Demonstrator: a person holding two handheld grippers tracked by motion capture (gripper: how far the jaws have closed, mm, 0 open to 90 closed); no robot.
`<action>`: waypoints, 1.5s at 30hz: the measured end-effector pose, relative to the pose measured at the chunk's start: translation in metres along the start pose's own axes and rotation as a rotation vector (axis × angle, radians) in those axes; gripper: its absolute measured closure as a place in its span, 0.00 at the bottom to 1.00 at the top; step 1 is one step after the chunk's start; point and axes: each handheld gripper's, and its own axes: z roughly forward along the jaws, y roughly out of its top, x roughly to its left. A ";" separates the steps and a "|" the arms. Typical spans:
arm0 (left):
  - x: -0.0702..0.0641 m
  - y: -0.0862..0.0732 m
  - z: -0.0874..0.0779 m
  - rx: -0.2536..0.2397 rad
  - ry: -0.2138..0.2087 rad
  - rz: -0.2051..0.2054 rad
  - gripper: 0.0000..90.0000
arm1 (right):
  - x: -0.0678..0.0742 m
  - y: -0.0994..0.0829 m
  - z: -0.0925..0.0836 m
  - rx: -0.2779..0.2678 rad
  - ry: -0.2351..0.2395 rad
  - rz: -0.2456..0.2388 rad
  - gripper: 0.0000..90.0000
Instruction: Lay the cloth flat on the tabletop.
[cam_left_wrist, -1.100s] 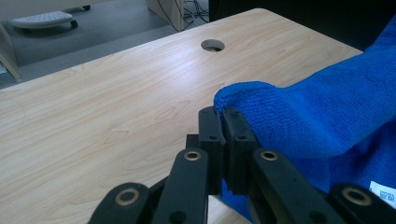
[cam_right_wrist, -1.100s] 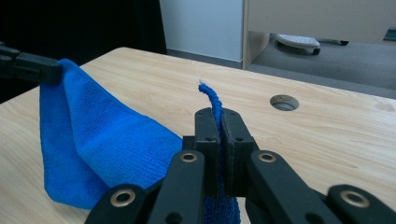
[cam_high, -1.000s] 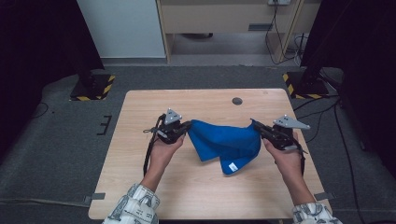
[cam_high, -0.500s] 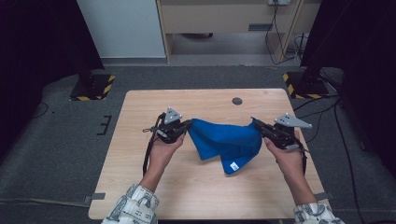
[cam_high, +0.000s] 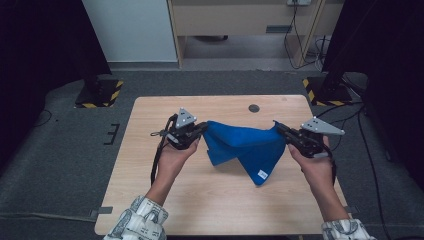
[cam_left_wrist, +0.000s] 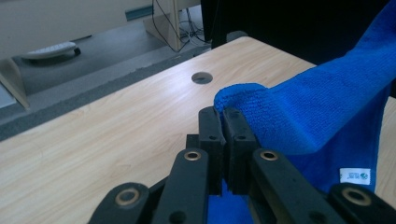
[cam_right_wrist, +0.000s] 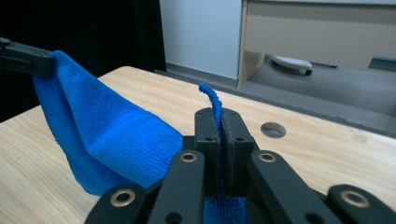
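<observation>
A blue cloth (cam_high: 247, 146) hangs stretched between my two grippers above the wooden table (cam_high: 150, 120), its lower corner with a small white tag (cam_high: 262, 173) drooping toward the tabletop. My left gripper (cam_high: 204, 126) is shut on the cloth's left corner; in the left gripper view the jaws (cam_left_wrist: 226, 116) pinch a folded blue edge (cam_left_wrist: 243, 93). At the other end my right gripper (cam_high: 276, 125) is shut on the right corner, and in the right gripper view blue fabric (cam_right_wrist: 212, 100) pokes up between the closed jaws (cam_right_wrist: 220, 116).
A round cable hole (cam_high: 254, 108) sits near the table's far edge. Beyond the table stand a white panel (cam_high: 130, 30), a wooden desk frame (cam_high: 240, 20) and black stands with yellow-black striped feet (cam_high: 102, 95). Dark curtains flank both sides.
Both hands have lifted and drawn apart slightly, so the cloth is pulled tauter and more of it hangs off the table.
</observation>
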 end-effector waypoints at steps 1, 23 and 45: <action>-0.001 0.003 -0.002 -0.007 -0.001 0.004 0.96 | 0.000 0.002 -0.002 -0.005 -0.001 0.001 0.96; 0.031 0.016 0.057 0.081 0.038 -0.022 0.96 | -0.053 -0.014 0.049 0.054 -0.028 0.122 0.96; 0.071 -0.009 0.127 0.206 0.098 -0.079 0.96 | -0.085 -0.037 0.128 0.169 -0.071 0.186 0.97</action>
